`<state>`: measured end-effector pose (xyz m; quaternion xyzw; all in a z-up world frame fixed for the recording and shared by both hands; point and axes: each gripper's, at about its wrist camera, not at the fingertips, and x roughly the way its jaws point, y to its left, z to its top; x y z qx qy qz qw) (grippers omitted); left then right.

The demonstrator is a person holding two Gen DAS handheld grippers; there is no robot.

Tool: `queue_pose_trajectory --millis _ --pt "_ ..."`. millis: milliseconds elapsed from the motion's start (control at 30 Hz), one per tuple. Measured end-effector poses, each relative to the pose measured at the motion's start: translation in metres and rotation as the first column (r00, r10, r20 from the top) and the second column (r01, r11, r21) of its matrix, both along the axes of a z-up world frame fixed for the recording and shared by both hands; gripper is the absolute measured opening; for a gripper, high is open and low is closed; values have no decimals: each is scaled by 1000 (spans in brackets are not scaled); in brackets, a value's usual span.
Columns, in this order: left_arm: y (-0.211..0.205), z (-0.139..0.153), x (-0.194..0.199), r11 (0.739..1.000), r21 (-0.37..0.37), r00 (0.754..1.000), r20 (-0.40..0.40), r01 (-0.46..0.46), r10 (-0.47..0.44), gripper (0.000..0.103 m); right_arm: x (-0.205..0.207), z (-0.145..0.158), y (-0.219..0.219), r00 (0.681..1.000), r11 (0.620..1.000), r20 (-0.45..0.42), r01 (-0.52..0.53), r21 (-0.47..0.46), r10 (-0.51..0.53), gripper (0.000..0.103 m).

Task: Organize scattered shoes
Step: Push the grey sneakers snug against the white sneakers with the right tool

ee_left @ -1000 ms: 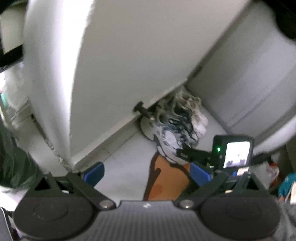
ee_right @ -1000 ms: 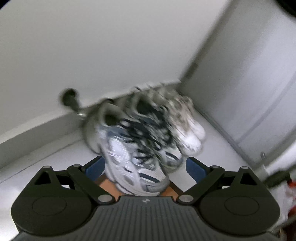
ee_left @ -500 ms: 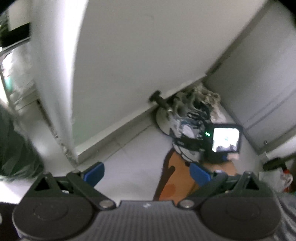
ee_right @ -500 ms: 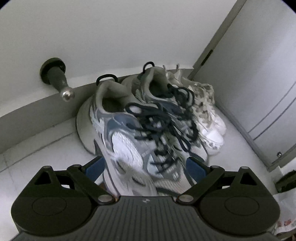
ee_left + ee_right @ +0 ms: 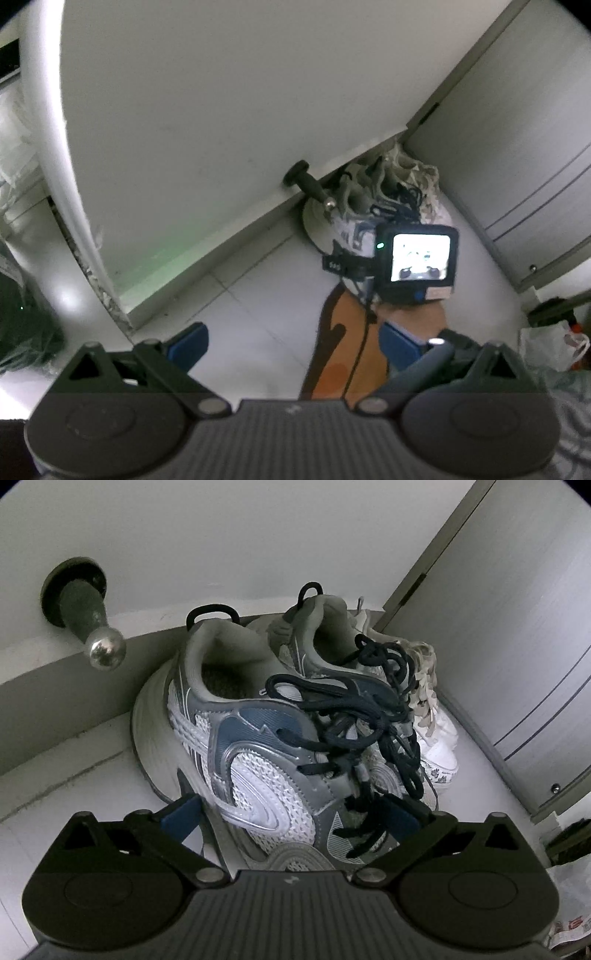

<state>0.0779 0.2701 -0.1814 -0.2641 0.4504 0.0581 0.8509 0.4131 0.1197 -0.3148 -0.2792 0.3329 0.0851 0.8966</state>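
A pair of grey, white and blue sneakers with dark laces stands with heels to the wall; the near one [image 5: 258,746] lies between the fingers of my right gripper [image 5: 291,814], which is open around its forefoot. Its mate [image 5: 332,653] stands just right of it. A pair of white sneakers [image 5: 436,738] stands further right by the door. In the left wrist view the shoes [image 5: 369,199] sit in the corner, partly hidden by the right gripper's camera [image 5: 417,266]. My left gripper [image 5: 291,345] is open and empty above the floor.
A black door stopper with a metal tip [image 5: 92,627] juts from the wall left of the shoes. An orange mat [image 5: 347,354] lies on the floor. A grey door [image 5: 517,627] stands at the right. A plastic bag [image 5: 554,347] lies at the right.
My right gripper has moved in close, so the near sneaker now lies between its open fingers. My left gripper has drawn back and shifted left.
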Motion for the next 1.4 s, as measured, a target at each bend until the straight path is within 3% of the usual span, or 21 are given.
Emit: queue_pose_trajectory --millis 300,500,667,800,1000,1033,1067,1400 --pt "9 -9 -6 999 -6 998 -33 -47 47 100 10 11 -9 998 999 -33 -43 30 44 103" --pt "8 -9 -16 1000 10 999 -23 -24 24 100 28 4 -13 1000 1000 6 -19 -24 20 99" --pt "11 -16 -20 999 -2 999 -28 -34 34 100 46 4 -19 997 996 -14 -70 -57 70 98" --pt "10 -20 -13 1000 -5 999 -38 -28 28 100 36 3 -17 996 992 -27 -92 -88 89 96" --pt "3 -20 -2 1000 8 999 -44 3 -3 100 9 3 -33 998 999 -65 -4 -38 2 95" --pt "3 -20 -2 1000 7 999 -45 9 -8 100 5 2 -36 998 999 -67 4 -32 -6 87" --pt "3 -20 -2 1000 6 999 -45 13 -13 100 1 4 -42 998 1000 -64 3 -24 -4 86" --pt "-1 -17 -2 1000 -3 999 -54 -6 6 100 7 8 -43 1000 999 -31 -3 -37 1 92"
